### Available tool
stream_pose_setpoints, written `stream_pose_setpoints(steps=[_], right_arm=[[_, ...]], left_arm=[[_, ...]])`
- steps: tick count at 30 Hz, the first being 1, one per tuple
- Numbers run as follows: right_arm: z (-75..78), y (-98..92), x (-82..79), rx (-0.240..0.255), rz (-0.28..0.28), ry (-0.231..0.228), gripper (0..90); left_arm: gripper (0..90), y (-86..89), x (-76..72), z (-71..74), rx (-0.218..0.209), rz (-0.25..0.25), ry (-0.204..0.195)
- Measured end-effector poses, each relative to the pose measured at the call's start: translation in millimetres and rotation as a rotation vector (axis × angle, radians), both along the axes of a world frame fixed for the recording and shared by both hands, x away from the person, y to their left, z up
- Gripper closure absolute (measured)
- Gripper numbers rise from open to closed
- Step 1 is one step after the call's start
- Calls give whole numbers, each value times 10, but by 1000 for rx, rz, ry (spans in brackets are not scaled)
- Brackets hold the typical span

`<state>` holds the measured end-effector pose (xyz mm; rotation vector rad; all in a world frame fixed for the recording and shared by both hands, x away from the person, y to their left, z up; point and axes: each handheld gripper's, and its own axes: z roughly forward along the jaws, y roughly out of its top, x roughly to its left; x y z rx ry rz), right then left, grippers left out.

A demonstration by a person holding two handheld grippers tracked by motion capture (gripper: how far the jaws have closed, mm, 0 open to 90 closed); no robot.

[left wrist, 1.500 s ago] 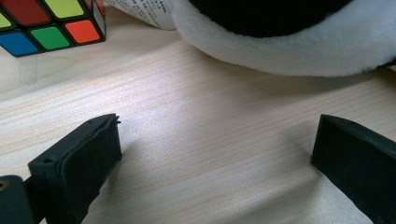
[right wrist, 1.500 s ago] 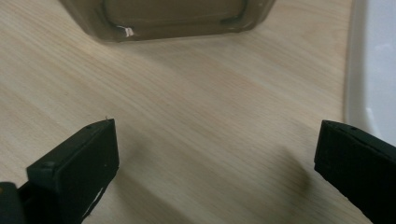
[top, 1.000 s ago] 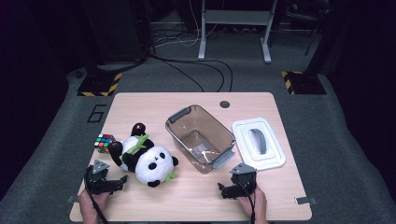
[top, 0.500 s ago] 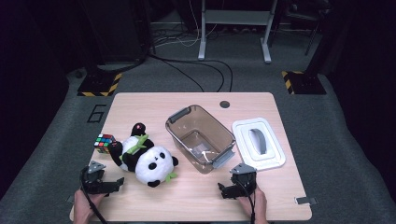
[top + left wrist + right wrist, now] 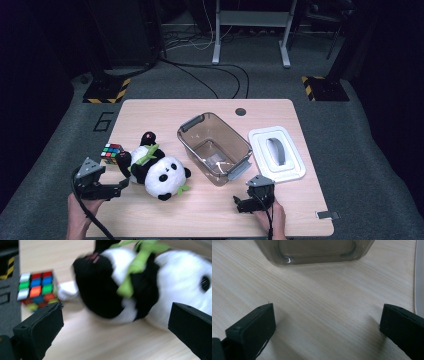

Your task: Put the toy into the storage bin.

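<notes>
- The left gripper [image 5: 119, 185] rests low at the table's [image 5: 210, 215] near left edge, jaws spread wide and pointed at the panda [image 5: 157, 171], gripping nothing.
- The panda lies on its side just beyond those jaws, between the cube [image 5: 112, 153] and the bin [image 5: 215, 147]; the cube touches its far end.
- The right gripper [image 5: 239, 204] sits near the front edge, jaws released wide, aimed at the bin.
- A white lid [image 5: 276, 155] lies right of the bin.
</notes>
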<state>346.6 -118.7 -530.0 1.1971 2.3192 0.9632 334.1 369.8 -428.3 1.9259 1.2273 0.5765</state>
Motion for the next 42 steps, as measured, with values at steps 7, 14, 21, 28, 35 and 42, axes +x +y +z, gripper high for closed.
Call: stream_pose_setpoints(steps=[7,14,21,28,35,42], right_arm=[[0,0,-1,-1,-1,-1,0],[0,0,-1,-1,-1,-1,0],[0,0,-1,-1,-1,-1,0],[0,0,0,-1,-1,-1,0],[-1,0,0,0,0,-1,0],[0,0,-1,-1,-2,-1,0]], left_arm=[[0,-278,282,140,33,-85,-1],[98,-480,613,106,63,-178,47],[383,-549,706,-44,138,-129,73],[608,-585,675,-72,176,-138,47],[737,-529,650,-129,109,-130,17],[748,-438,585,-117,41,-132,-4]])
